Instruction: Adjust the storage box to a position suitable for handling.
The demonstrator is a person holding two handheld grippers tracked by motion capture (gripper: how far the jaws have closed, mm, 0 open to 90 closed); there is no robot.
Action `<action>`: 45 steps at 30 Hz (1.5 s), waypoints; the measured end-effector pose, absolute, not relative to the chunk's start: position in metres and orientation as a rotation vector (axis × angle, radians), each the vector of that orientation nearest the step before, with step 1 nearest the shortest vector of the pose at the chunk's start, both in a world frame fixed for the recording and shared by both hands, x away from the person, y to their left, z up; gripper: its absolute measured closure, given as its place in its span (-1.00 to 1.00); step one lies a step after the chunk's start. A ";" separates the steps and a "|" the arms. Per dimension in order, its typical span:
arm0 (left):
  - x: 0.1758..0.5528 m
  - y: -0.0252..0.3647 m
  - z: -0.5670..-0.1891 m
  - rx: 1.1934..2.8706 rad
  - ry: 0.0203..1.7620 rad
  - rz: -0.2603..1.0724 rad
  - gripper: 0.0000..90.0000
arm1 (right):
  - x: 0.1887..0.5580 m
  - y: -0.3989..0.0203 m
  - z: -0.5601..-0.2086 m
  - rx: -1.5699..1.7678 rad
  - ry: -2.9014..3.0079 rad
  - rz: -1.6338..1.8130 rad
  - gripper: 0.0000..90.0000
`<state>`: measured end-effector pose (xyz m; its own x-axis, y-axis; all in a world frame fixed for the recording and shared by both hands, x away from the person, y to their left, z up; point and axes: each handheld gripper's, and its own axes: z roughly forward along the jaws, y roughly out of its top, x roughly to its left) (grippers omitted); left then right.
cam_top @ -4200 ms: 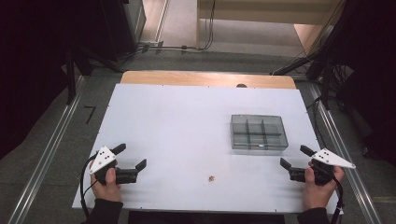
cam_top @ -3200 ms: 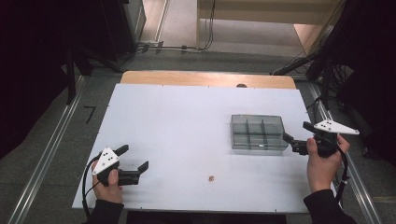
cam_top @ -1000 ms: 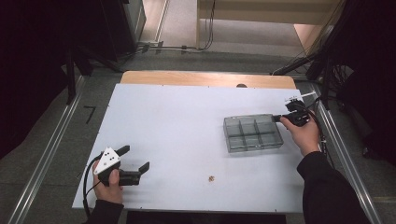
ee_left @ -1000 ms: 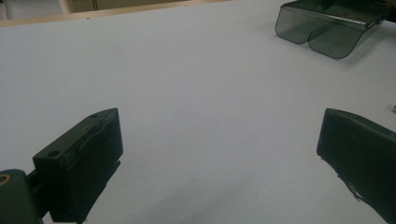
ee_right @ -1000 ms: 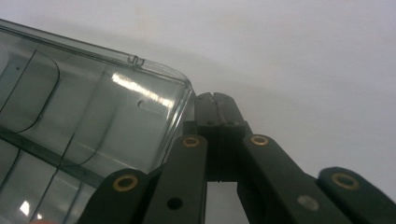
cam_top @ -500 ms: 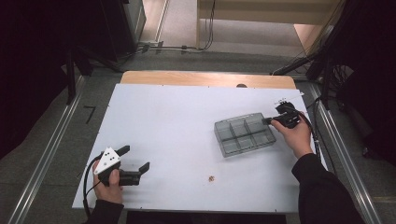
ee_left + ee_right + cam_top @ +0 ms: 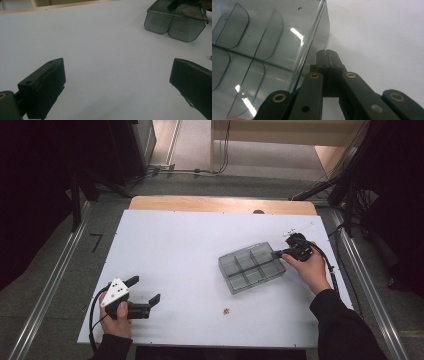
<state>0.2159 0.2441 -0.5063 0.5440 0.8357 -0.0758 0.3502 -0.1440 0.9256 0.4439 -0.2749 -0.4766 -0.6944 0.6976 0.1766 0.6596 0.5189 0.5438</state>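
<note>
Right tool (image 7: 278, 253), in a person's hand at the far right of the white worktop (image 7: 175, 250), has its jaws pressed together beside the right-hand end wall of a smoky clear compartment tray (image 7: 251, 267), seen from the high view. That view places the tray right of the worktop's middle, turned at a slant, with a small brownish speck (image 7: 226, 310) lying nearer the front edge, well apart from it. From the right tool's own camera, the closed tips (image 7: 327, 55) lie against the outside of the tray's end wall (image 7: 317, 40), with nothing visible between them; whether they pinch the wall itself cannot be told. This close angle also brings out the tray's curved dividers and a small hole near its rim, too fine to read from above. Left tool (image 7: 146, 290) lies low near the front left corner of the worktop, its jaws spread wide with only bare surface between them (image 7: 117, 82); its camera catches the tray (image 7: 175, 22) far off at upper right.
</note>
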 end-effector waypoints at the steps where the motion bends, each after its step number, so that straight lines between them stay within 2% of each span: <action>1: 0.216 0.244 -0.506 1.730 0.996 0.577 -0.98 | 0.442 -0.273 -0.477 1.195 2.687 0.920 0.96; 20: 0.216 0.243 -0.507 1.733 0.997 0.580 -0.98 | 0.398 -0.251 -0.484 1.143 2.754 0.945 0.96; 45: 0.216 0.241 -0.506 1.747 0.998 0.590 -0.98 | 0.305 -0.224 -0.492 1.067 2.682 1.013 0.96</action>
<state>0.2159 0.2408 -0.5064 0.5409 0.8390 -0.0597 0.3524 -0.1616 0.9218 0.3050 -0.2241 -0.4923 -0.7536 0.6380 0.1585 0.5835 0.5382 0.6081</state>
